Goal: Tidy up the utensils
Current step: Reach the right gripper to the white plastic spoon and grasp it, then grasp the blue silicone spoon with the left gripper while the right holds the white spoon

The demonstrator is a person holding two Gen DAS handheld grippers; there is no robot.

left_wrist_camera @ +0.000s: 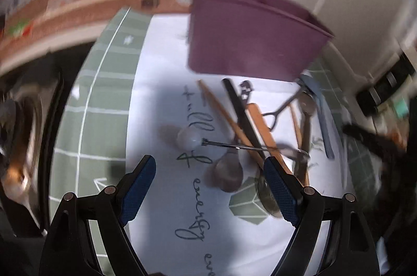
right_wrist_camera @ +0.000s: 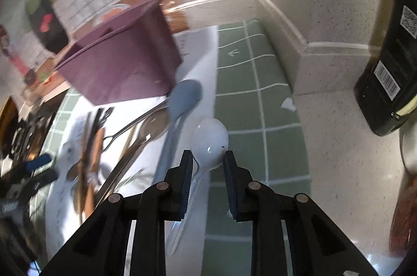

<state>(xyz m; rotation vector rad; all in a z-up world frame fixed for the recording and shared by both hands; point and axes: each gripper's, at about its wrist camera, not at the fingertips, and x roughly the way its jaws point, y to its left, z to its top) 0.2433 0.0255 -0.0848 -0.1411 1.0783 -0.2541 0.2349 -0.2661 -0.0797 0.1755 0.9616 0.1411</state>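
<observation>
Just white spoon point(right_wrist_camera: 209, 143) between right jaws

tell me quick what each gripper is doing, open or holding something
Left gripper: open, jaws wide, nothing between them.
Right gripper: jaws around the white spoon; whether they press on it cannot be told.

**Speckled counter under a green and white cloth**

A pale speckled counter point(right_wrist_camera: 338, 145) carries a green grid-patterned cloth point(right_wrist_camera: 242, 83) with a white lettered panel point(left_wrist_camera: 161, 197). On the cloth, at the far side, stands a purple bin point(left_wrist_camera: 247, 36). Nearer lies a heap of utensils point(left_wrist_camera: 260, 130): wooden-handled tools, metal spoons, a blue spoon point(right_wrist_camera: 182, 98) and a white spoon point(right_wrist_camera: 209, 143). A black box point(right_wrist_camera: 388, 67) stands on the bare counter at right.
</observation>
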